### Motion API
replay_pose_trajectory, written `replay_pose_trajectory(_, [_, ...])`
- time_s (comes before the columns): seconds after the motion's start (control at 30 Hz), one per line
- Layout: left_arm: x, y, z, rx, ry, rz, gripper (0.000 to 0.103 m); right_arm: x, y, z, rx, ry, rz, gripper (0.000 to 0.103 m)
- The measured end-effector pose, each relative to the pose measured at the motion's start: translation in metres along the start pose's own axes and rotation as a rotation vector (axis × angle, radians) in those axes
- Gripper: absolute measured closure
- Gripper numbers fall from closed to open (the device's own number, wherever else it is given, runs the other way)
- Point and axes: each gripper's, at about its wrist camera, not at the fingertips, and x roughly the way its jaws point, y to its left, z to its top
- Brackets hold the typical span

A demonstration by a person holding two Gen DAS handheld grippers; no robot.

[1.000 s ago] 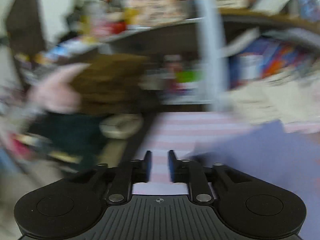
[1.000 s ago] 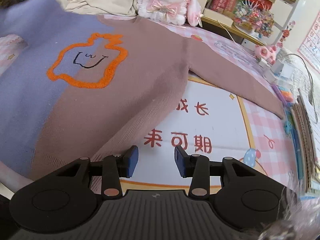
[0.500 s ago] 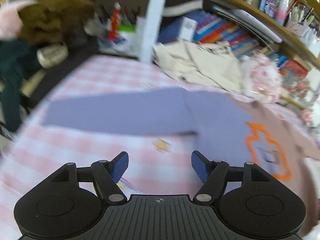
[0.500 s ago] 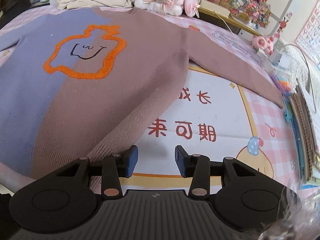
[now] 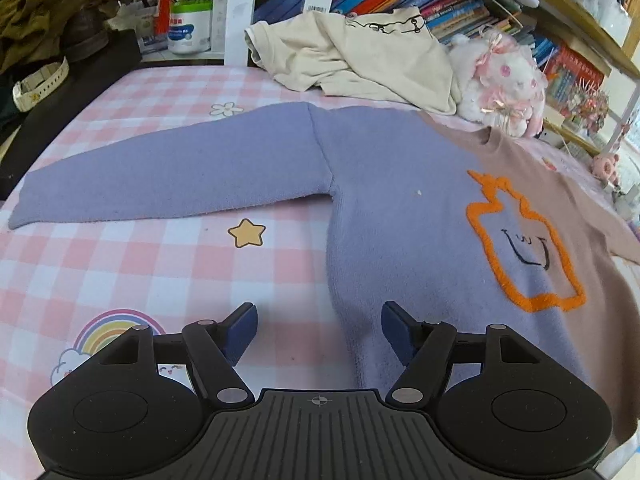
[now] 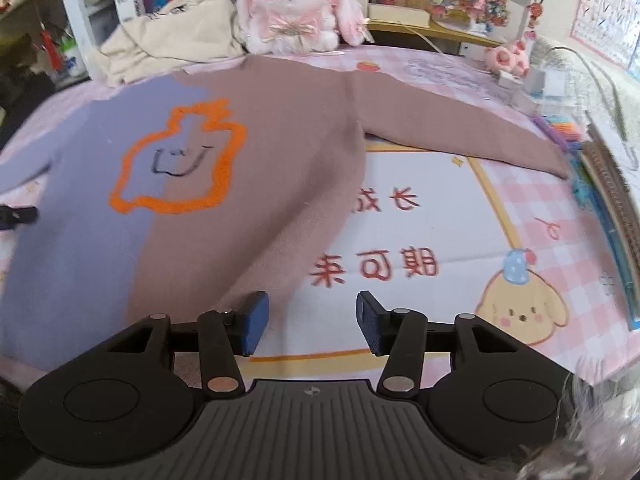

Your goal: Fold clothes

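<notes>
Below, we see the sweater [image 5: 400, 208] spread flat on the checked cloth [image 5: 132, 264]; left gripper [image 5: 319, 332] gapes wide and empty over its side edge, right gripper [image 6: 308, 322] opening, empty, at the hem.

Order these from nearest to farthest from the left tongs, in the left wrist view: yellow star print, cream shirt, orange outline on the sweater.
1. Yellow star print, just ahead of the left tongs.
2. Orange outline, right.
3. Cream shirt, far back.
</notes>
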Motion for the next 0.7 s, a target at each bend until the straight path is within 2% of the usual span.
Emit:
replay_pose_trajectory(0.13, [-0.003,-0.002,-0.003,0.006,0.008,-0.009,0.036,0.001,-0.007,0.003,0.088,0.002,0.033,0.057])
replay_pose_trajectory(0.27, [-0.006,-0.006,-0.007,0.022,0.014,-0.017,0.036,-0.008,-0.03,0.001,0.186,-0.035,0.018,0.057])
replay_pose_trajectory(0.37, [-0.007,-0.011,-0.01,0.051,0.018,-0.016,0.036,-0.005,-0.042,0.0,0.232,0.002,0.067,0.057])
replay_pose_trajectory(0.47, [-0.01,-0.013,-0.013,0.065,0.021,-0.02,0.036,0.006,-0.038,-0.006,0.25,0.058,0.074,0.058])
replay_pose_trajectory(0.57, [-0.013,-0.015,-0.016,0.083,0.021,-0.015,0.04,0.017,-0.032,-0.01,0.249,0.107,0.069,0.072])
replay_pose_trajectory(0.6, [-0.013,-0.016,-0.016,0.09,0.021,-0.007,0.042,0.021,-0.029,-0.009,0.23,0.115,0.064,0.087])
replay_pose_trajectory(0.63, [-0.014,-0.016,-0.017,0.098,0.021,0.0,0.046,0.023,-0.024,-0.008,0.2,0.114,0.058,0.093])
replay_pose_trajectory(0.7, [-0.015,-0.016,-0.017,0.104,0.024,0.009,0.055,0.007,0.0,-0.001,0.044,0.027,0.057,0.093])
